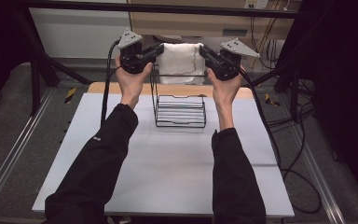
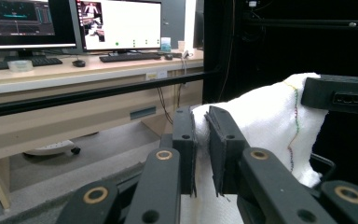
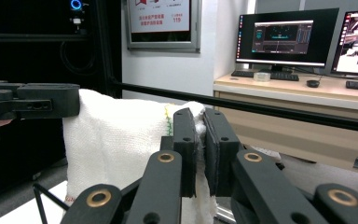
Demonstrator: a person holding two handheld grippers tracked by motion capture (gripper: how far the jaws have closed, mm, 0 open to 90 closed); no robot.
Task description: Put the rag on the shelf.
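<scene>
Pinching one top corner each, the left gripper (image 1: 154,50) and right gripper (image 1: 206,52) hold a folded white towel (image 1: 182,63) stretched between them, jaws pressed tight on the cloth. The towel hangs in the air above the far end of a black wire rack (image 1: 181,111) standing on the white table (image 1: 168,172). This looks like the hanging step; next, both hands probably must lower evenly so the cloth drapes over the rack's top bar.
</scene>
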